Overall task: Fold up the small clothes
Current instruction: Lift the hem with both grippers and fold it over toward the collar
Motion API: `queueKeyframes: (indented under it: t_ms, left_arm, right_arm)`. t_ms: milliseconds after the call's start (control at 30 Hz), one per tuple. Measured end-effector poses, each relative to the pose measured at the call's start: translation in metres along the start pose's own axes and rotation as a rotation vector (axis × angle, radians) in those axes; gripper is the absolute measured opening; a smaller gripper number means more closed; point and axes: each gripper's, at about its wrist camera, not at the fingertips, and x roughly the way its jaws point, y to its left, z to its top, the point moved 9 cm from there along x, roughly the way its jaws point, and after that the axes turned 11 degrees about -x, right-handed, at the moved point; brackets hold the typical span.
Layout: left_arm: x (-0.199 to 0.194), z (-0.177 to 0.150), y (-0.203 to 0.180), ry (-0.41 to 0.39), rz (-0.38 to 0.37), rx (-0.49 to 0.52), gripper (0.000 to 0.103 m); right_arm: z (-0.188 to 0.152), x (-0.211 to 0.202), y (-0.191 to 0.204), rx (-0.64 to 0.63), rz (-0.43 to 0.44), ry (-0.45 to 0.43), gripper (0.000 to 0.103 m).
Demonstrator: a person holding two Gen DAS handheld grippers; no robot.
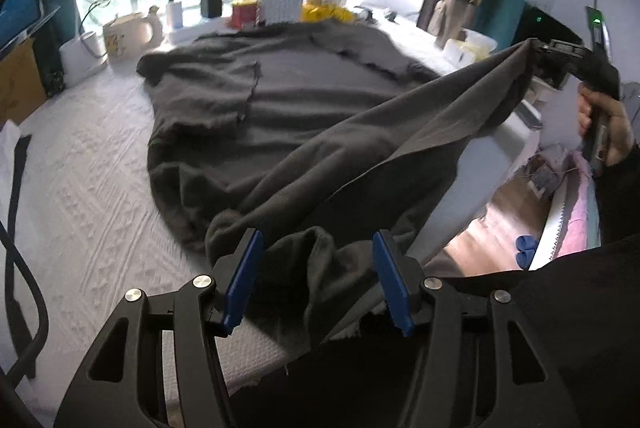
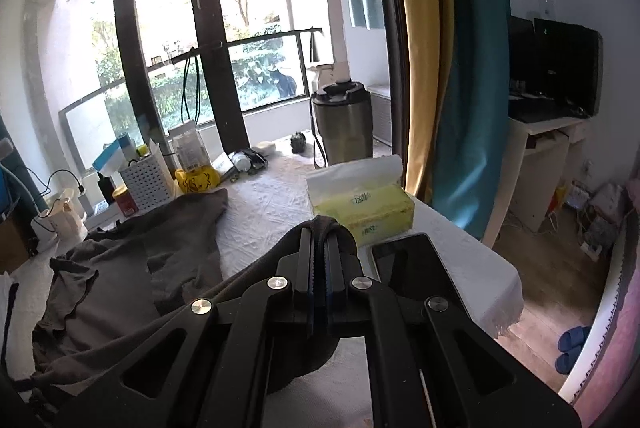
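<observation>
the dark grey garment [image 1: 280,99] lies spread over the white-covered tabletop [image 1: 92,187] ahead of the left tool [image 1: 318,280], with one near corner drawn up and out to the right. the right tool [image 2: 319,260] has its blue pads pressed together on that corner, and a small bunch of cloth pokes out just past its tips. in the left wrist view the same tool [image 1: 560,55] shows off to the right, held in a hand [image 1: 608,127], with the fabric running taut from it down to the bunched hem.

the left tool stands wide, its two blue pads [image 1: 244,280] well apart, and a rumpled fold of the garment's near edge sits between them without being pinched. nothing is gripped on this side yet.

this looks like the opening of a fold: one corner secured and lifted, the second grip about to be taken. the next move likely calls for the left tool to ease forward and down onto that near hem and close on a single layer, matching the right tool's hold, so the edge can be raised evenly and carried over toward the far side.

beyond the right tool's tips a yellow tissue box [image 2: 364,207] sits close by, and a dark phone-like slab [image 2: 416,268] lies just right of the tool.
</observation>
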Motion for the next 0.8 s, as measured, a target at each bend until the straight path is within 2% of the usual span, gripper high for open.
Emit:
queueKeyframes:
  t_ms: [67,100,133,167,300,467,567,667,733,767,800]
  left_arm:
    - [0.001,0.0,0.005,0.006,-0.009,-0.037,0.052]
    - [0.002,-0.002,0.006,0.014,-0.024,-0.045,0.027]
    - [0.006,-0.006,0.007,0.043,-0.026,-0.051,0.015]
    - [0.008,-0.009,0.007,0.063,-0.026,-0.054,0.009]
    - [-0.005,-0.025,0.007,0.11,-0.058,-0.068,0.005]
    - [-0.009,-0.044,0.025,0.174,-0.021,-0.12,0.005]
    - [-0.01,-0.045,0.025,0.205,-0.046,-0.179,0.005]
    - [-0.017,-0.036,0.022,0.192,-0.058,-0.212,0.007]
    - [-0.02,-0.028,0.022,0.17,-0.063,-0.241,0.023]
    - [-0.019,-0.025,0.022,0.161,-0.063,-0.253,0.039]
    - [-0.017,-0.021,0.021,0.152,-0.053,-0.267,0.049]
  right_arm:
    - [-0.003,0.002,0.0,-0.004,0.005,0.01,0.005]
    - [-0.005,0.003,0.001,-0.006,0.008,0.014,0.005]
    - [-0.007,0.004,0.001,-0.004,0.012,0.016,0.005]
    - [-0.008,0.004,0.002,-0.003,0.015,0.017,0.005]
    - [-0.013,0.009,0.003,-0.001,0.032,0.029,0.005]
    - [-0.024,0.027,0.01,0.019,0.075,0.068,0.005]
    - [-0.029,0.039,0.017,0.014,0.101,0.087,0.005]
    - [-0.032,0.049,0.022,0.0,0.121,0.102,0.005]
    - [-0.034,0.055,0.026,-0.006,0.135,0.113,0.005]
    - [-0.034,0.058,0.027,-0.011,0.143,0.118,0.005]
    - [-0.035,0.06,0.029,-0.017,0.151,0.124,0.005]
